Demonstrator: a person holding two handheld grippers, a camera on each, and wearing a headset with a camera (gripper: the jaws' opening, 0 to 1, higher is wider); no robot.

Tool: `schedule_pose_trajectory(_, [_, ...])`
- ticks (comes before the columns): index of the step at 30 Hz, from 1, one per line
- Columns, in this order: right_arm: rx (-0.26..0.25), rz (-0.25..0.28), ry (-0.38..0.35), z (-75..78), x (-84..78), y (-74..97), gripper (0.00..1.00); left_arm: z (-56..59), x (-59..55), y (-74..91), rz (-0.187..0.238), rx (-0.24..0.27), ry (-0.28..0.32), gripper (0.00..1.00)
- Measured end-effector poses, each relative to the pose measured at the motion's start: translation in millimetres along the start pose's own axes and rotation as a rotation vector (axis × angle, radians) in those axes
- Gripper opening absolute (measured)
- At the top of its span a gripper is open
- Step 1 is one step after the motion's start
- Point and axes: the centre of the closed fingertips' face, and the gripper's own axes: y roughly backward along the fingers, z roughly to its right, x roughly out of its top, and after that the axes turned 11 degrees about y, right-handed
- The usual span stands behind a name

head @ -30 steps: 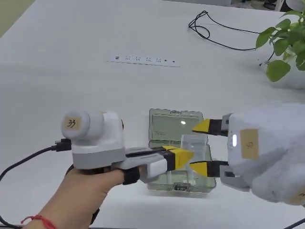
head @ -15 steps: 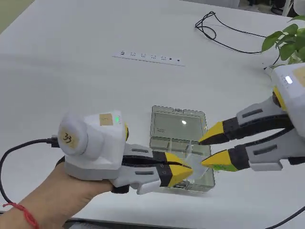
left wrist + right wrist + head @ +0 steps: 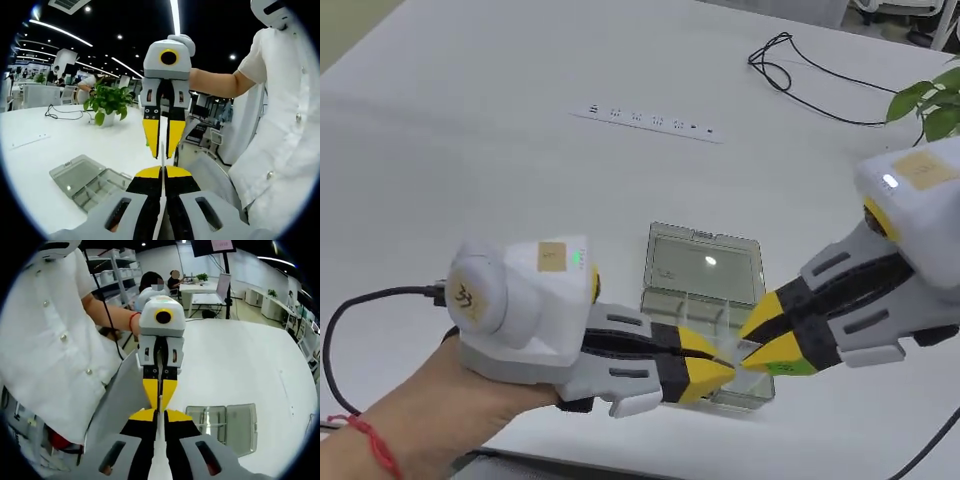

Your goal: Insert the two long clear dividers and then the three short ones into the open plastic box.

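The open clear plastic box lies on the white table, lid flat toward the far side; it also lies low in the left gripper view and the right gripper view. Above its near edge my two grippers meet tip to tip. A thin clear divider spans between them, seen edge-on. My left gripper is shut on one end. My right gripper is shut on the other end. Whether the divider is a long or a short one, I cannot tell.
A white power strip lies farther back on the table. A black cable loops at the back right beside a potted plant. The left gripper's cable trails off left. The table's near edge runs just below the box.
The right gripper's jaws, wide open a second ago, have shut on the divider. Both grippers have drawn together over the box's near edge. The head camera has shifted a little.
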Motion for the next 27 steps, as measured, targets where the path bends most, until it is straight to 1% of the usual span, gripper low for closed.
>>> schedule_pose_trajectory(1, [0.005,0.004,-0.002,-0.1,0.8,0.1,0.03,-0.6,0.6,0.6,0.004,0.002,-0.003,0.0])
schedule_pose_trajectory(7, [0.026,0.007,0.0,-1.3,1.3,-1.6,0.03,-1.5,-0.4,2.1,0.005,0.006,-0.005,0.0])
schedule_pose_trajectory(9, [0.025,0.007,0.0,-0.3,0.1,-1.9,0.03,-2.3,-0.9,2.2,0.006,0.011,-0.011,0.0])
schedule_pose_trajectory(13, [0.022,0.008,0.003,0.9,-0.9,-2.4,0.02,-3.8,-1.7,2.9,0.014,0.018,0.008,0.0])
schedule_pose_trajectory(18, [0.015,0.006,0.005,2.1,-1.7,-1.4,0.02,-5.9,-1.2,2.6,0.027,0.029,0.018,0.0])
schedule_pose_trajectory(21, [0.003,0.008,0.0,3.9,-3.4,2.3,0.02,-9.3,-2.8,4.0,0.023,0.044,0.018,0.0])
schedule_pose_trajectory(24, [-0.012,0.011,-0.007,5.6,-5.5,6.5,0.02,-13.6,-4.2,7.6,0.024,0.064,0.017,0.05])
schedule_pose_trajectory(27, [-0.035,0.007,-0.019,9.2,-10.1,11.1,0.02,-17.0,-4.8,12.1,0.027,0.078,0.021,0.07])
